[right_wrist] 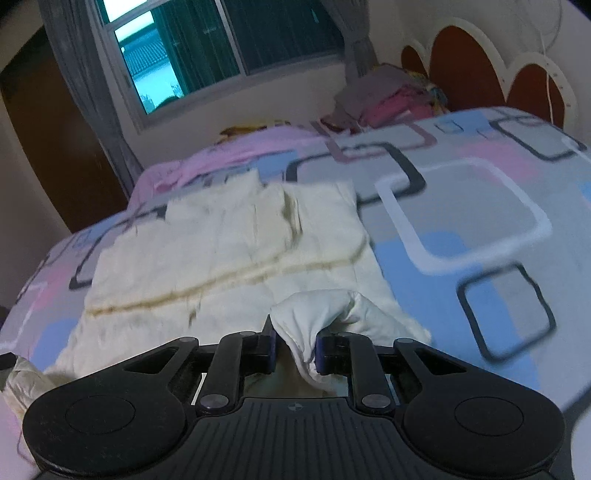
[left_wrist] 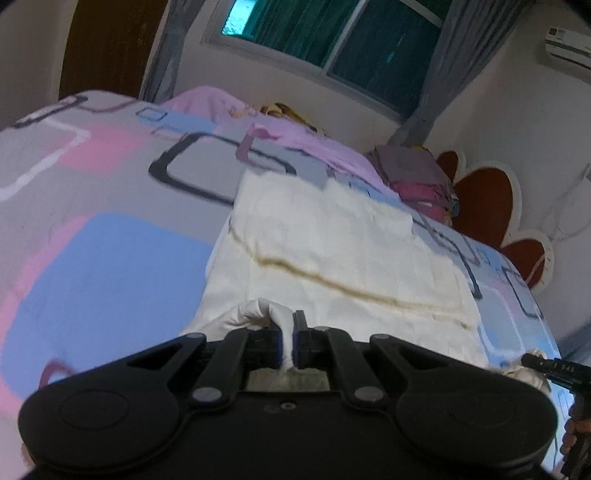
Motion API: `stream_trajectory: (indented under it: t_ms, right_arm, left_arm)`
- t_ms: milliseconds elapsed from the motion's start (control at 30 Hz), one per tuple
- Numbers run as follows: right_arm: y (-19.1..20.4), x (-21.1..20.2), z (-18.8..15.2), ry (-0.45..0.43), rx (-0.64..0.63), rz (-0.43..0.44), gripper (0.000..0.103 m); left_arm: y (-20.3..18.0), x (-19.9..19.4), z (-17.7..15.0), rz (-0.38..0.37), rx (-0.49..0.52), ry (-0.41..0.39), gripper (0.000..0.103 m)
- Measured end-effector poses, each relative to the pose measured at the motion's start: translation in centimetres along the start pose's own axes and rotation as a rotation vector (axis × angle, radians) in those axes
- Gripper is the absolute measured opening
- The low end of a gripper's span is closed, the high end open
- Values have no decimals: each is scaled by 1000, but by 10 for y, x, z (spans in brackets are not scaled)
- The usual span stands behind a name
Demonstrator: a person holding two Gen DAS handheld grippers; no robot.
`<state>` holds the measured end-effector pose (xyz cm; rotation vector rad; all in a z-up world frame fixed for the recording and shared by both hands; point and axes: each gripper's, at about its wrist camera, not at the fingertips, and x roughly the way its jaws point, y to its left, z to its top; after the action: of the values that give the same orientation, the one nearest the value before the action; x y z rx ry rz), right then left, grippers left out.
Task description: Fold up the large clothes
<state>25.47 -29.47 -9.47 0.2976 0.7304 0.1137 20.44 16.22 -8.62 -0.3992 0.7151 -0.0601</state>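
A large cream garment (left_wrist: 332, 240) with a brownish seam line lies spread flat on the bed; it also shows in the right wrist view (right_wrist: 221, 251). My left gripper (left_wrist: 288, 343) is shut on a bunched fold of the garment's near edge, at its left corner. My right gripper (right_wrist: 295, 350) is shut on a bunched fold of the near edge at its right corner. The right gripper's tip shows at the lower right of the left wrist view (left_wrist: 546, 365).
The bed has a sheet (left_wrist: 92, 184) patterned with grey, pink and blue squares. A pink cloth (left_wrist: 288, 136) lies at the far side. A pile of folded clothes (left_wrist: 417, 177) sits by the red headboard (left_wrist: 484, 199). A window (left_wrist: 332, 33) is behind.
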Motion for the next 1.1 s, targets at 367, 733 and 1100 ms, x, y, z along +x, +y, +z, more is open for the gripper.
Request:
stream_trajectory:
  t_ms: [367, 733, 1100]
  right_arm:
    - [-2, 76, 94, -93, -1, -5, 17]
    - [-12, 188, 172, -102, 26, -64, 17]
    - [-28, 270, 194, -72, 89, -126, 17]
  left_arm:
    - [-27, 70, 83, 53, -1, -141, 4]
    - [-47, 169, 153, 187, 32, -198, 4]
    - [-52, 250, 175, 273, 56, -192, 4]
